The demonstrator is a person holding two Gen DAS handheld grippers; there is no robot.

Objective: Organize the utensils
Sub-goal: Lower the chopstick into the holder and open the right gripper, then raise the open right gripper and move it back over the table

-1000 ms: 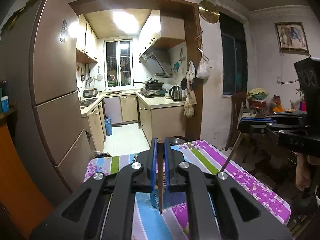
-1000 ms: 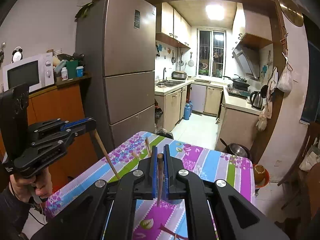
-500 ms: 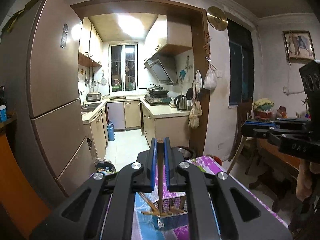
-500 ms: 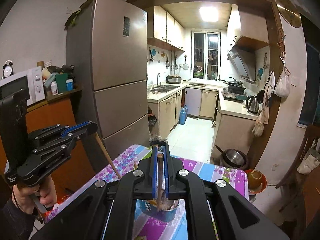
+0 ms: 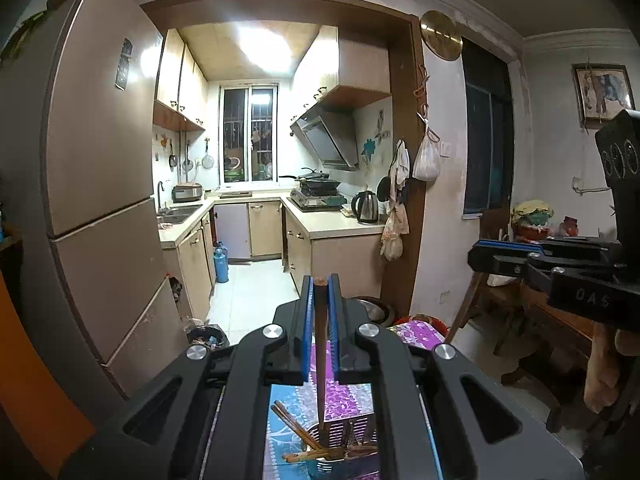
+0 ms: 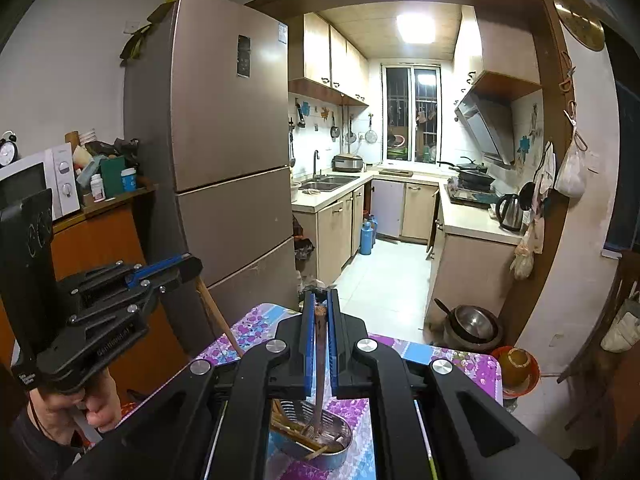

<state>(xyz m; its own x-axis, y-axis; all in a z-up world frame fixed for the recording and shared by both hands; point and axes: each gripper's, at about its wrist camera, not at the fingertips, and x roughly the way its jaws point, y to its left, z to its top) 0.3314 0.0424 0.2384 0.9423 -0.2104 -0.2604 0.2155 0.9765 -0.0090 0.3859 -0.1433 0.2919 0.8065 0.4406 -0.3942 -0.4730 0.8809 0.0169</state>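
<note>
I'm looking into a lived-in home: a dining area opening through a wood-framed doorway [image 5: 404, 160] into a small galley kitchen. A tall bronze fridge [image 6: 224, 152] stands left of the doorway, with a white microwave [image 6: 44, 184] on an orange cabinet [image 6: 100, 240] further left. Far inside I see a barred window [image 5: 248, 140], beige wall cupboards [image 6: 332, 56], a sink [image 6: 328, 184] on the left counter, a range hood [image 5: 328, 140] over a stove [image 5: 318, 200] and a kettle [image 5: 366, 207] on the right. Nearest me is a table under a flowered purple cloth [image 6: 452, 356]; a framed picture [image 5: 602, 92] hangs far right.
</note>
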